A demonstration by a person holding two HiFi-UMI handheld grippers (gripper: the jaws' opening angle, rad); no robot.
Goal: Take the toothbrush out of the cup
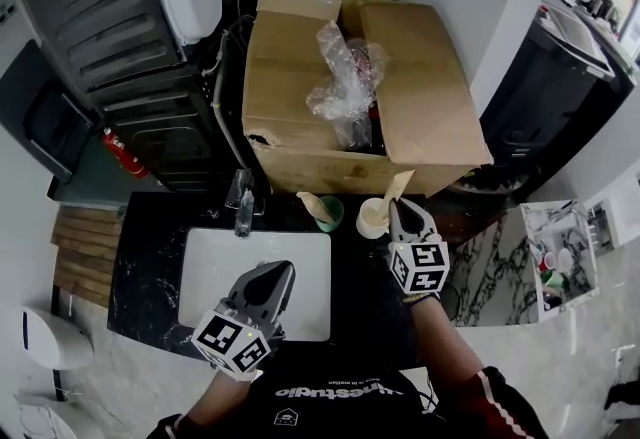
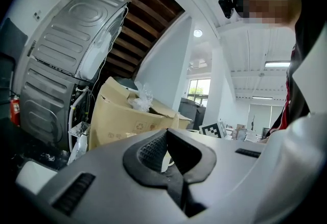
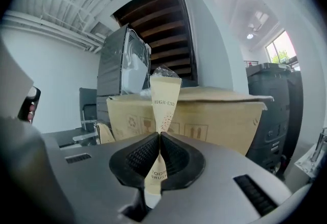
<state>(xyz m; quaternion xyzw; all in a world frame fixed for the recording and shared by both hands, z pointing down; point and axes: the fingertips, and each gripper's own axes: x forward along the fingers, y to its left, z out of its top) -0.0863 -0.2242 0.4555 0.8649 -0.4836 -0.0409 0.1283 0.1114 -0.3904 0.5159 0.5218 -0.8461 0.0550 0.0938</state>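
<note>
Here, the setting: a dark marbled surface (image 1: 150,267) with a white sink (image 1: 215,257) sunk into it and a tap (image 1: 243,202) at the sink's back edge.
Sink: the basin shows nothing inside.
Left tongs (image 1: 280,272): held over the sink's near right corner, pointing level; in the left gripper view the left tongs (image 2: 166,133) are pressed together at the tips with nothing pinched.
Cardboard box (image 1: 300,77): stands behind the surface with its flaps open; it holds crumpled clear plastic wrap (image 1: 345,77) over darker items that cannot be made out.
Green cup (image 1: 330,215): stands on the surface in front of the box; one paper-wrapped stick (image 1: 313,205) leans out of it to the left.
Cream cup (image 1: 372,219): stands just right of the green cup, upright.
Toothbrush (image 1: 399,187): in a tan paper sleeve, upright, just right of the cream cup's rim; its lower end is hidden by the tongs, so whether it is still inside the cup cannot be told.
Right tongs (image 1: 402,210): in the right gripper view the right tongs (image 3: 160,139) pinch the toothbrush (image 3: 164,98) low on its sleeve, and the printed upper half stands above the pads.
Pale bin (image 1: 527,247): at the far right; it holds small items too small to name.
</note>
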